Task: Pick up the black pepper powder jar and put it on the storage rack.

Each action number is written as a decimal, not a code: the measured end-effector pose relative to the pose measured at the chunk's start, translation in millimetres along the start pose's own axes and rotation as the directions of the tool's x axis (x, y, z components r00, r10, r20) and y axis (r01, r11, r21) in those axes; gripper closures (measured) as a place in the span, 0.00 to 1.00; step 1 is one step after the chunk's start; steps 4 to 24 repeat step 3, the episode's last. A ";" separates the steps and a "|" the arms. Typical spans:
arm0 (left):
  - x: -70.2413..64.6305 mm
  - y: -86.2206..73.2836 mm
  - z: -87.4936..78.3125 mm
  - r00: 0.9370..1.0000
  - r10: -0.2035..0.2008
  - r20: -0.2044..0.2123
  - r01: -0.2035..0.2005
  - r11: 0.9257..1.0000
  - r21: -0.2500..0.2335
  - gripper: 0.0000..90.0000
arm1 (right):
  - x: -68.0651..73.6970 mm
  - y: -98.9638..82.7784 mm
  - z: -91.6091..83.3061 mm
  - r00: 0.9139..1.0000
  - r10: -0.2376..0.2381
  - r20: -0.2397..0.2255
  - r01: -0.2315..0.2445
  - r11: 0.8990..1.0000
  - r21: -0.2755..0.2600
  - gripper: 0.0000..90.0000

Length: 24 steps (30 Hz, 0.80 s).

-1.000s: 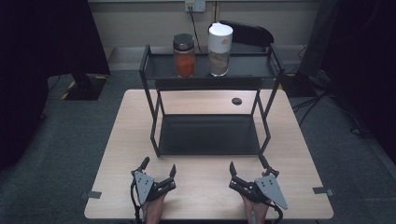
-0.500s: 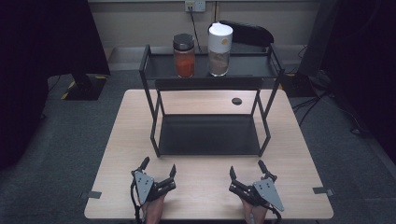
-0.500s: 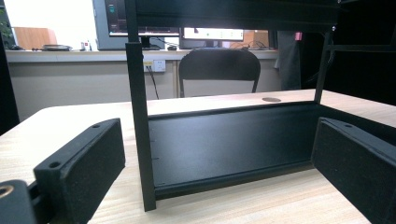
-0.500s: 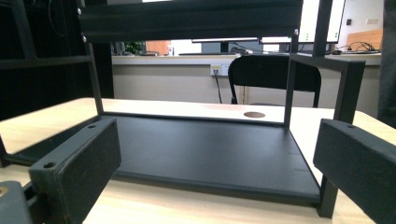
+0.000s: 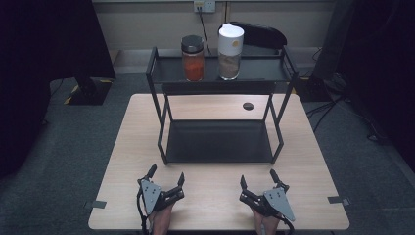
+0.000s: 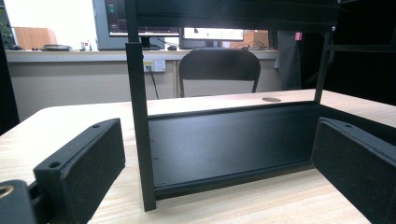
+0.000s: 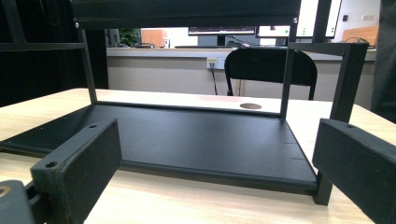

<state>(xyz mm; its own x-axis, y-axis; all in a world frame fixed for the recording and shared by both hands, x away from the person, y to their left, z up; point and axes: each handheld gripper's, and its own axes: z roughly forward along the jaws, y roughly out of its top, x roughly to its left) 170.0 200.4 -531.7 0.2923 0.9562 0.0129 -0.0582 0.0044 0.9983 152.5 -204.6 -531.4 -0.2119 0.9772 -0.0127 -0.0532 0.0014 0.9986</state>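
A black 2-tier metal rack [image 5: 220, 147] stands on the middle of your light wood table [image 5: 132, 147], and its front left post [image 6: 140, 121] rises directly ahead of your left gripper [image 5: 166, 177] in the left gripper view. On the rack's top shelf a jar of orange-red contents with a dark lid [image 5: 193, 58] stands just beside a taller white-capped container of brownish contents [image 5: 230, 45], the 2 close together near the shelf's middle. A round cable hole [image 5: 248, 105] marks the tabletop behind the rack's bottom tray. Grey carpet surrounds the table; a black chair [image 5: 259, 34] sits behind it against a beige wall with a power socket [image 5: 204, 6], and the gripper views show monitors on a counter beyond.

Your 2 grippers rest at the near edge of the table, well apart from each other, your hands [image 5: 160, 223] entering from below. Both the left gripper and the right gripper [image 5: 257, 178] have their jaws spread wide and hold nothing. The jar and the container stand well beyond them, up on the top shelf, with the rack's frame between.
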 end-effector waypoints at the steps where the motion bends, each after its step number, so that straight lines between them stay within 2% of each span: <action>1: 0.0 0.0 0.0 1.000 0.000 0.000 0.000 1.000 0.000 0.02 | -0.3 -0.1 -0.1 1.000 0.001 -0.001 -0.001 1.000 0.000 0.00; 24: 0.0 0.0 0.0 1.000 0.000 0.000 0.000 1.000 0.000 0.02 | -0.8 0.1 0.0 1.000 0.003 -0.003 -0.003 1.000 0.001 0.00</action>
